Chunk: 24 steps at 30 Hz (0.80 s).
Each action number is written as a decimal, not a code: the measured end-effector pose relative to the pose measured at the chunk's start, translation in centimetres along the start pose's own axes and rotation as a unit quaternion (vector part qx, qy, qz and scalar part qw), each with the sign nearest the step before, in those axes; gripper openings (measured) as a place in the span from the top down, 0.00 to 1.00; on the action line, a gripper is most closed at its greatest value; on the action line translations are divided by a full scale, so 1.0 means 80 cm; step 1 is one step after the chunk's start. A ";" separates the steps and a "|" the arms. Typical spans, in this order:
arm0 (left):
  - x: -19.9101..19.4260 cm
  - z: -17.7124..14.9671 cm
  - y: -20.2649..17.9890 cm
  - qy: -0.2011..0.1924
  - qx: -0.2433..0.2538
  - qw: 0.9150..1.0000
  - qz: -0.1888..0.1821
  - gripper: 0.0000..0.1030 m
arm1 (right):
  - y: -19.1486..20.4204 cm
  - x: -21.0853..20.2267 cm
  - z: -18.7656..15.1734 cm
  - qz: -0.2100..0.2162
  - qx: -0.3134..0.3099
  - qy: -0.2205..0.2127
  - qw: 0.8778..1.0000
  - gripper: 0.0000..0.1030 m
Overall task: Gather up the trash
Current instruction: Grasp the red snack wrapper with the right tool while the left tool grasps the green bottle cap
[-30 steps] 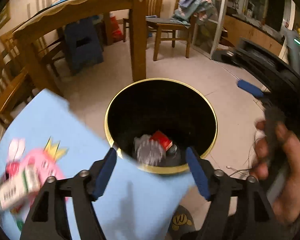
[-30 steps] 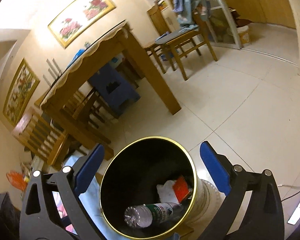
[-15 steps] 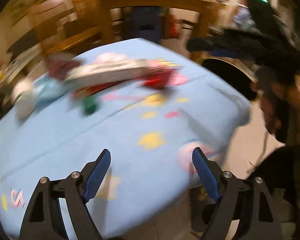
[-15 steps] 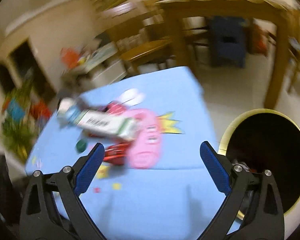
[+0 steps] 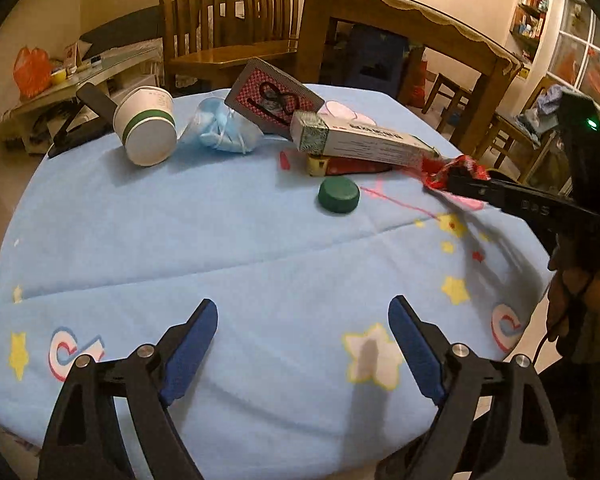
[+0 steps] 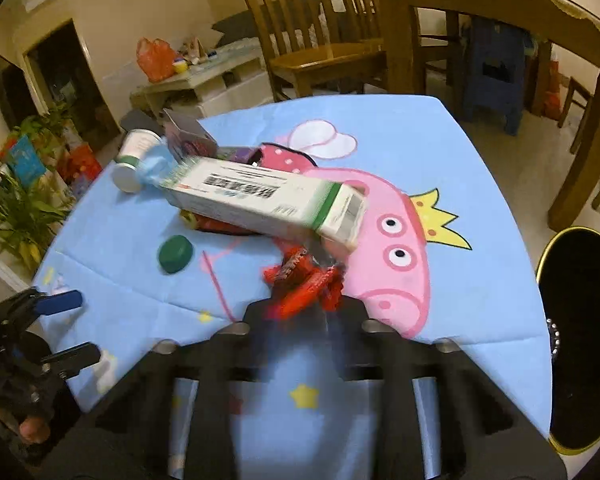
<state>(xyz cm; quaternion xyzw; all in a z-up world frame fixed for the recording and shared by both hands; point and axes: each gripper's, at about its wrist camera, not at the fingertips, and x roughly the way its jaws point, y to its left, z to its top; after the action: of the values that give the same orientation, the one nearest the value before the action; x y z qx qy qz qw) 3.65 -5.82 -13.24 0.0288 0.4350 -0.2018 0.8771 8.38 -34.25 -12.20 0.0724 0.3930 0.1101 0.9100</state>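
My right gripper [image 6: 305,308] is shut on a crumpled red wrapper [image 6: 303,280] on the blue cartoon tablecloth [image 6: 399,140]; it also shows in the left wrist view [image 5: 453,178], wrapper [image 5: 439,168] at its tip. A long white-and-green carton [image 6: 268,200] lies just beyond, over a red packet [image 5: 351,166]. A green bottle cap [image 6: 174,254], a tipped paper cup [image 5: 146,128], a blue mask bundle [image 5: 220,128] and a patterned card box [image 5: 274,98] lie further back. My left gripper [image 5: 301,344] is open and empty above the cloth's near side.
The black trash bin with a gold rim [image 6: 579,332] stands on the floor right of the table. Wooden chairs [image 5: 228,20] and a dining table [image 5: 399,20] stand behind. A black stand [image 5: 84,120] sits at the table's far left edge.
Both grippers swung from over the bin to the table. My right gripper went from open to shut on the red wrapper. The left gripper stayed open.
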 end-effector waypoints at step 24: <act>0.089 0.088 -0.051 0.027 0.018 0.999 0.044 0.71 | -0.063 -0.045 0.009 0.030 0.075 -0.039 0.996 0.80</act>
<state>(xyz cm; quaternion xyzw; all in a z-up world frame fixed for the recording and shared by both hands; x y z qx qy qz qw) 11.22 -13.48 -13.88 0.0691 0.4529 -0.1698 0.8725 7.24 -40.11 -10.30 0.1566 0.3617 0.1049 0.9131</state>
